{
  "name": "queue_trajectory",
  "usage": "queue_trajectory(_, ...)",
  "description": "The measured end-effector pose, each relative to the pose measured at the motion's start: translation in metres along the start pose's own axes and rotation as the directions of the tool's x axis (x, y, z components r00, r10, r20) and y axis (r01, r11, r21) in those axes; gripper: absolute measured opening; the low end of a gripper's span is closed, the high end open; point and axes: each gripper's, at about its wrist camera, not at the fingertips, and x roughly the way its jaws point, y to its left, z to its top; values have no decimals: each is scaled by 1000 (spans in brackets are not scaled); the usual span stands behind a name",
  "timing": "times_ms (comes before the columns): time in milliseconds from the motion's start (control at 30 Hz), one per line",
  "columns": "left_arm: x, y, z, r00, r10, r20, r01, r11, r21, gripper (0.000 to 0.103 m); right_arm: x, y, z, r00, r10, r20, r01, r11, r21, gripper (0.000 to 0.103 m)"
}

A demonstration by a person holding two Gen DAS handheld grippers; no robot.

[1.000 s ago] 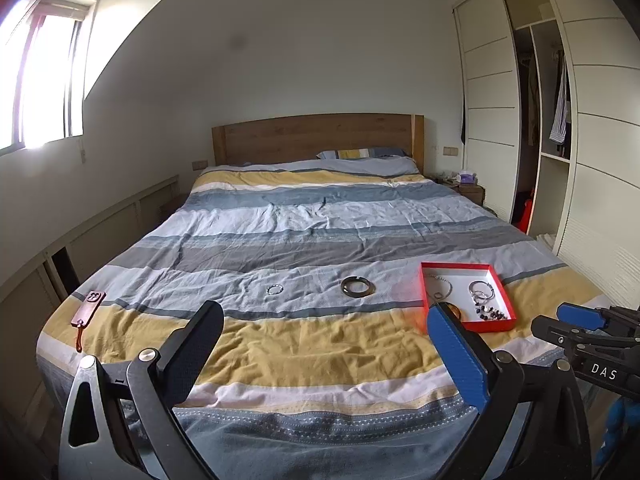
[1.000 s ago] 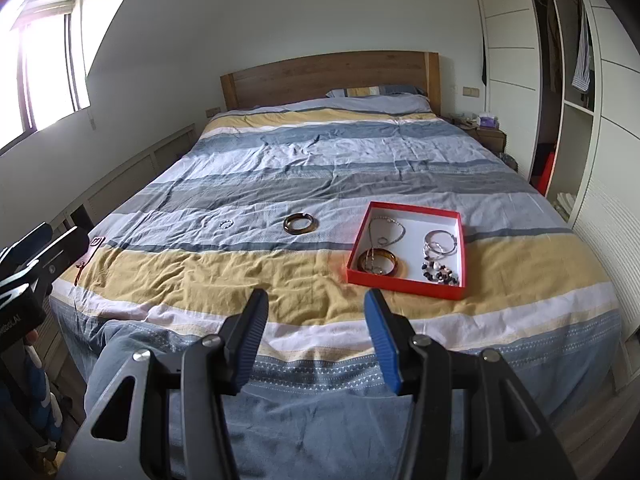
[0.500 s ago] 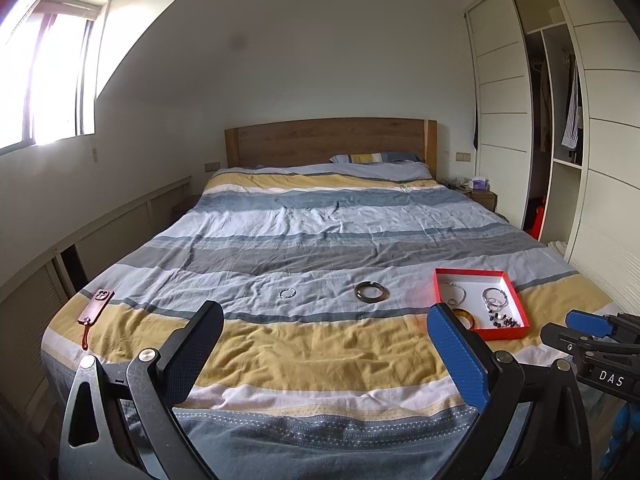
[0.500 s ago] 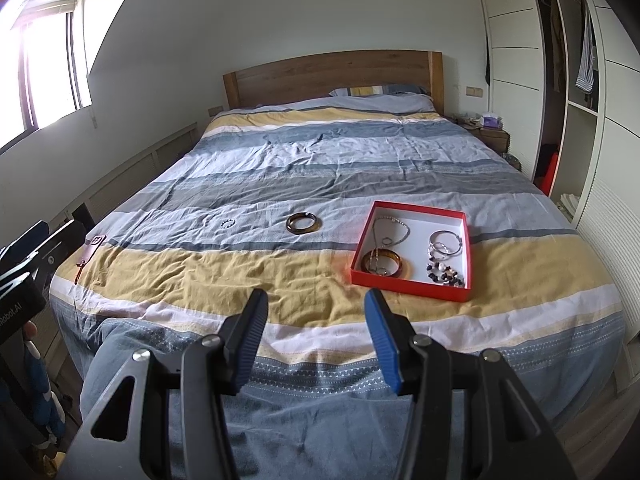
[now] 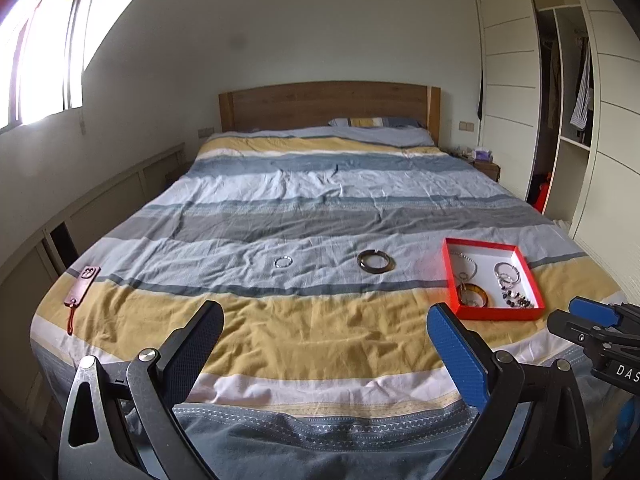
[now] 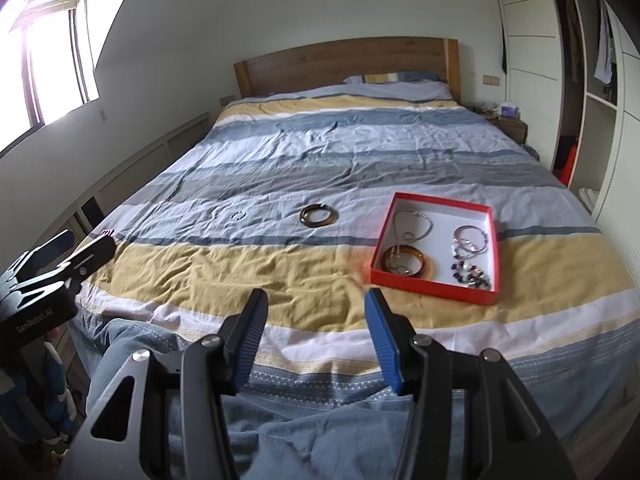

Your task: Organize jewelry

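A red tray (image 5: 451, 276) (image 6: 383, 236) with a white floor lies on the striped bed and holds an amber bangle (image 6: 403, 261), a chain necklace (image 6: 416, 224), silver hoops (image 6: 469, 239) and dark beads (image 6: 472, 272). A dark bangle (image 5: 375, 261) (image 6: 319, 215) and a small silver ring-like bracelet (image 5: 283, 261) (image 6: 238, 215) lie loose on the bedspread left of the tray. My left gripper (image 5: 324, 340) is open and empty above the bed's foot. My right gripper (image 6: 316, 324) is open and empty, short of the tray.
A brown phone case with a red strap (image 5: 82, 284) lies near the bed's left edge. A wooden headboard (image 5: 328, 104) stands at the far end. A wardrobe (image 5: 560, 100) and a nightstand (image 5: 486, 166) are on the right. A window (image 5: 44, 56) is on the left.
Both views have shifted a little; the tray and loose jewelry sit slightly further right in the left wrist view. Both grippers stay open and empty.
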Motion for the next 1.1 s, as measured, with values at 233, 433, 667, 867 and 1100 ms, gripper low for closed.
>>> queue_trajectory(233, 45, 6, -6, 995, -8, -95, 8, 1000, -6, 100, 32, 3, 2, 998, 23, -53, -23, 1000, -1, 48)
queue_trajectory(433, 72, 12, -9, 989, -23, -147, 23, 1000, 0, 100, 53, 3, 2, 996, 18, -93, -17, 1000, 11, 48)
queue_trajectory(667, 92, 21, -12, 983, -27, -179, 27, 1000, -3, 100, 71, 6, 3, 992, 6, -128, -3, 1000, 25, 48)
queue_trajectory(867, 104, 34, -15, 981, -26, -194, 23, 1000, -19, 100, 87, 14, 6, 988, 7, -156, -5, 1000, 10, 48)
queue_trajectory(1100, 118, 54, -17, 977, -17, -214, 3, 998, -66, 100, 113, 22, 8, 979, 25, -204, -30, 999, -21, 48)
